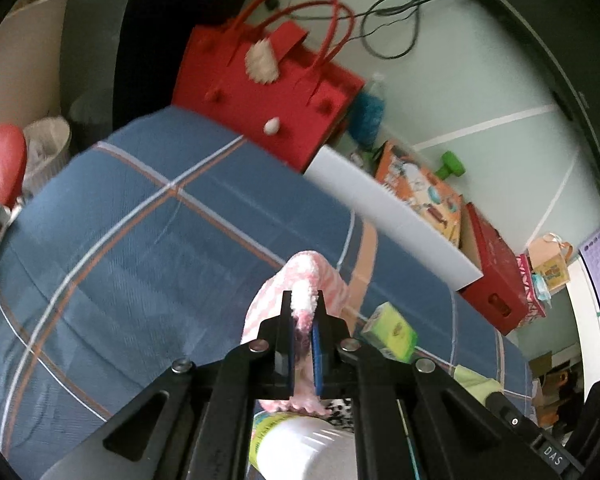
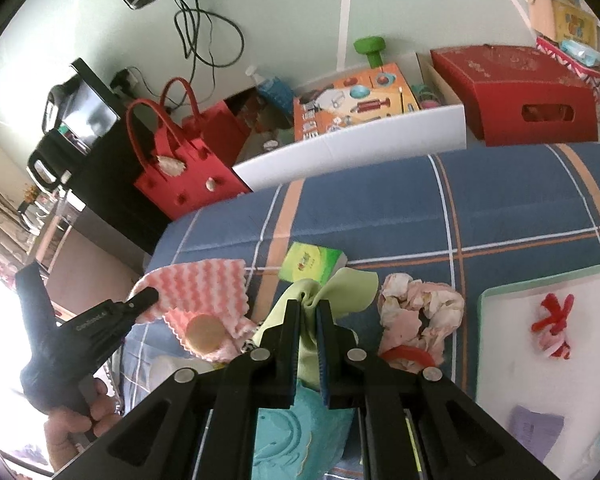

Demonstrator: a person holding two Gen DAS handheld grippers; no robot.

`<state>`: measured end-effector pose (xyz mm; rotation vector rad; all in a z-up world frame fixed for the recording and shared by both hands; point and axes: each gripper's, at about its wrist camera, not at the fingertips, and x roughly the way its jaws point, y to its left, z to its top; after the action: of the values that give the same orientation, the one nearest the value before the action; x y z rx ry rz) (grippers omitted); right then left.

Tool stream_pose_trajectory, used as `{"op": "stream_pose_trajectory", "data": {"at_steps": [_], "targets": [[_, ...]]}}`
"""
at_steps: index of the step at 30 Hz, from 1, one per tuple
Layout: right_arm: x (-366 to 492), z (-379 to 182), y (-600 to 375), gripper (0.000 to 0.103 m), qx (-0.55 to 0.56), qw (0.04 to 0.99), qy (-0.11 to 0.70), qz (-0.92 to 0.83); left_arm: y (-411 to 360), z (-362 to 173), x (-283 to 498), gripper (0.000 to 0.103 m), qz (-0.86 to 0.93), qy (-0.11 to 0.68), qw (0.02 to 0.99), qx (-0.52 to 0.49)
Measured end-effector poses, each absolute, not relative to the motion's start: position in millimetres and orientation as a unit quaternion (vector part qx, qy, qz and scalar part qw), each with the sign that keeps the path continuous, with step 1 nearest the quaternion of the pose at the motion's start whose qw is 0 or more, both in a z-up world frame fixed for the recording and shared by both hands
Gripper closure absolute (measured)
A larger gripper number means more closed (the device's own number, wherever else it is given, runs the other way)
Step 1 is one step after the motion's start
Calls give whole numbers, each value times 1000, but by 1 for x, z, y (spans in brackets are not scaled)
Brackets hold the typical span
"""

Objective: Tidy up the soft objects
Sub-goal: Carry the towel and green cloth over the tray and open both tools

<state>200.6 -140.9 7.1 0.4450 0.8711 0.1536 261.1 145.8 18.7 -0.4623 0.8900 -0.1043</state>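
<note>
Grippers raised over the bed: left gripper (image 1: 304, 320) clamps pink cloth (image 1: 300, 280), right gripper (image 2: 309, 320) green cloth (image 2: 340, 292)

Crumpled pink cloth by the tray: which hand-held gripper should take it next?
Probably right. The crumpled pink cloth lies just right of the right hand-held gripper, though that grips a green cloth. The left hand-held gripper holds the pink wavy cloth, farther away.

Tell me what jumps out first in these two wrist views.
Both grippers are clamped on cloths over the blue plaid bedspread: the left gripper pinches a pink-and-white wavy cloth, the right gripper a pale green cloth. Behind, at the bed's far edge by the wall, stands a bright red felt handbag.
</note>
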Motion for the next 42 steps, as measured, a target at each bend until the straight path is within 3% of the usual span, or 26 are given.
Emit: {"op": "stream_pose_trajectory", "data": {"at_steps": [20,42], "targets": [[153,60,-162,94,234,905,344,88,102,124,195,97,-96,305,934,-161],[92,78,-260,94,260,917,303,-19,14,172,125,97,-186,242,946,-107]]}}
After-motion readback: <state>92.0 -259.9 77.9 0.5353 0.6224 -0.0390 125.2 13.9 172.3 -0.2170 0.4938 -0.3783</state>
